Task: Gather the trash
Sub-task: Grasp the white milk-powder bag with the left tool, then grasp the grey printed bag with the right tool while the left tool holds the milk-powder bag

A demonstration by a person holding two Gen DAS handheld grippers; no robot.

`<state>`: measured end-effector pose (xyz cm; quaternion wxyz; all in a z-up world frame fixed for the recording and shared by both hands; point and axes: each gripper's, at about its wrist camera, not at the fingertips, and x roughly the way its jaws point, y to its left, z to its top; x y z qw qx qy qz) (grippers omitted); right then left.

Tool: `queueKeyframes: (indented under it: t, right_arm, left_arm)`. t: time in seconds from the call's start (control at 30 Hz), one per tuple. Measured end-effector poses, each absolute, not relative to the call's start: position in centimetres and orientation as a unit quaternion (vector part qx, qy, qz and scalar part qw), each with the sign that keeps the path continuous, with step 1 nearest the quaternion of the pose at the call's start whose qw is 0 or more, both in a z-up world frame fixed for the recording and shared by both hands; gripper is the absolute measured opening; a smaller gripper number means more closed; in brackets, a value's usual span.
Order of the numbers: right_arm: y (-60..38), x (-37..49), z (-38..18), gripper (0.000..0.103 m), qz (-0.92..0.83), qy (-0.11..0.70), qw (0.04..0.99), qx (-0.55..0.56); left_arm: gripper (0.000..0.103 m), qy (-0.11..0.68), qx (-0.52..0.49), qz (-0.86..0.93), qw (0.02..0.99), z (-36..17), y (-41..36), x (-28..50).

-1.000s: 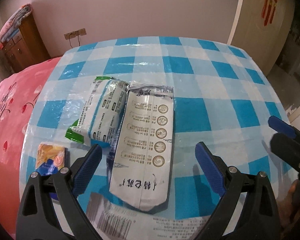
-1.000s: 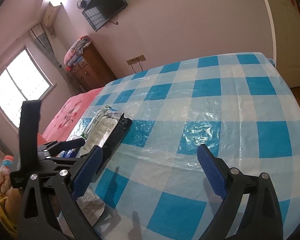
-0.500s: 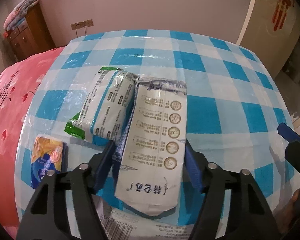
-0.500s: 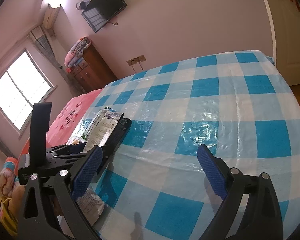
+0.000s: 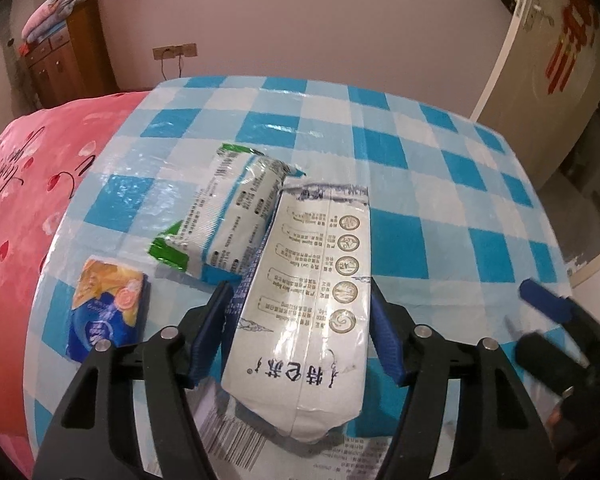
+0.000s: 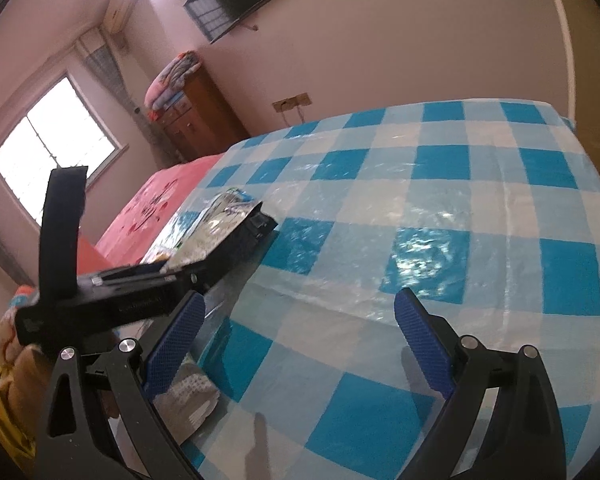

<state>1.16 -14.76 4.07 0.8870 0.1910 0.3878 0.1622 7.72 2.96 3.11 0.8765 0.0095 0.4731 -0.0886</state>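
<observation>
Four pieces of trash in sight on the checked tablecloth, none yet collected so far as shown; no bin in either view. Left gripper closed onto the white carton, blue pads against both its long sides, carton apparently off the cloth at the near end — judged the first pickup, in hand. Left of the fingers: green-and-white wrapper touching the carton's far left edge, blue-and-orange packet just beside the left finger. Beneath the carton, near the gripper base: barcoded flat wrapper. Right gripper spread wide, empty, hovering over bare cloth. Three items left.
</observation>
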Motion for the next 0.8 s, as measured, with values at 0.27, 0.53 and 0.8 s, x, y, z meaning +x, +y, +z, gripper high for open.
queueKeyframes:
  t: [0.27,0.53,0.8]
  right_arm:
    - [-11.9,0.9,3.7,0.094,0.220,0.410,0.871,0.161]
    - [-7.3,-0.5,3.5,0.094,0.294,0.429,0.849,0.096]
    - [-3.2,-2.0,3.6,0.094,0.328,0.433,0.838,0.041]
  left_arm:
    - [0.065,0.458,-0.015,-0.090,0.884,4.6,4.7,6.3]
    - [0.065,0.448,-0.040,-0.085,0.889,5.6,7.0,4.5]
    - [0.065,0.442,-0.053,-0.074,0.892,6.2,9.0,2.6]
